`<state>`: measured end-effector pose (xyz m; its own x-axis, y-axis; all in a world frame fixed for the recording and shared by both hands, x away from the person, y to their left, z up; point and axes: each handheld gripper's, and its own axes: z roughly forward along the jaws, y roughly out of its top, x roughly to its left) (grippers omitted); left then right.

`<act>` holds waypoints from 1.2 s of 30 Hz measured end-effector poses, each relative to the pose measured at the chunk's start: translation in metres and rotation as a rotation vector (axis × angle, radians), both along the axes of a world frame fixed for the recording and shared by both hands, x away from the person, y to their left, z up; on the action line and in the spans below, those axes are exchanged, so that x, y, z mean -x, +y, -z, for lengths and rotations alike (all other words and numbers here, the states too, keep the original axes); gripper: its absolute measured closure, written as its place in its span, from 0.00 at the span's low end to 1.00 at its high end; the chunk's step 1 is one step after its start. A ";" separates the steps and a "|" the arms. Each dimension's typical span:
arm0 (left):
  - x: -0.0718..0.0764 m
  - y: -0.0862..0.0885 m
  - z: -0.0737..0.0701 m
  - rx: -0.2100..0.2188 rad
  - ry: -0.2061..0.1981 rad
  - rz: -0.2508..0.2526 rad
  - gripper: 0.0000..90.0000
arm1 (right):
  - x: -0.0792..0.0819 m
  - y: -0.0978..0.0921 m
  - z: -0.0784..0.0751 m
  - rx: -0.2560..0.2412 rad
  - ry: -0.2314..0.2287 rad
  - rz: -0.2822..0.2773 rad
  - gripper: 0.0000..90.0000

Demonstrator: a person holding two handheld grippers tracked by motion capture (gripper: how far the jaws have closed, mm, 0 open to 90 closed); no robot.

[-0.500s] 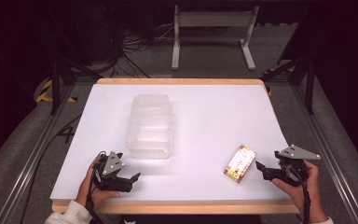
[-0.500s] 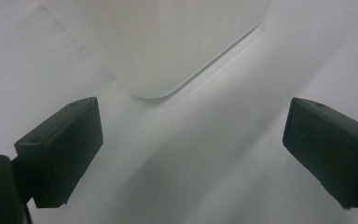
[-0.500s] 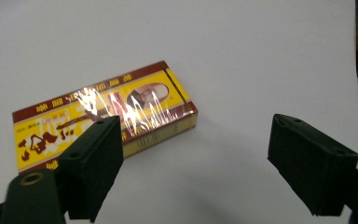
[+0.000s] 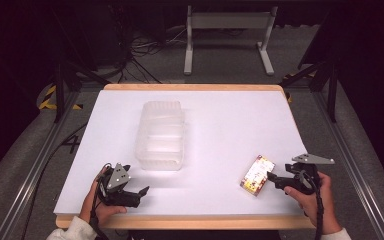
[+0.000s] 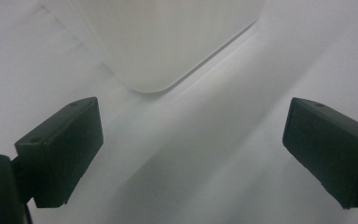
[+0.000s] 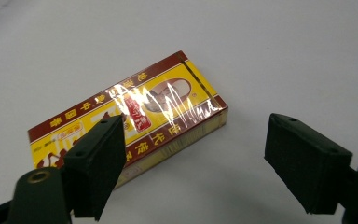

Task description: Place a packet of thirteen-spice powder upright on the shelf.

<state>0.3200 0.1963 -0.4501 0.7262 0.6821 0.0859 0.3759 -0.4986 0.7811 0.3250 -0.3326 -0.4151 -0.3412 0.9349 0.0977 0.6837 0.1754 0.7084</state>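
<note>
Table brightly and evenly lit from above; floor and stands around it fall off into near-black. High view soft, slightly grainy, fine detail lost. Clear plastic container casts a faint shadow toward the table's near edge. In the left gripper view the container washes out nearly white, edges blurred. In the right gripper view, glare streaks on the wrapped box; the jaws nearest the lens sit soft.
</note>
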 end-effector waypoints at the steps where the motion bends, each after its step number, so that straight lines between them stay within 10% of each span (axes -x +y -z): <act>1: 0.001 0.001 0.000 0.004 0.001 0.003 0.06 | -0.003 0.002 0.001 -0.015 0.010 0.001 0.23; 15: 0.001 0.002 0.001 0.004 0.013 -0.005 0.06 | -0.034 0.028 0.006 -0.046 0.055 0.004 0.19; 36: 0.000 0.002 0.002 0.001 0.030 0.009 0.06 | -0.074 0.095 0.016 0.170 0.112 0.014 0.28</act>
<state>0.3198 0.1981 -0.4523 0.7348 0.6753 0.0636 0.3942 -0.5016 0.7701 0.3989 -0.2375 -0.4310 -0.3236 0.9459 -0.0252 0.7597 0.2756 0.5890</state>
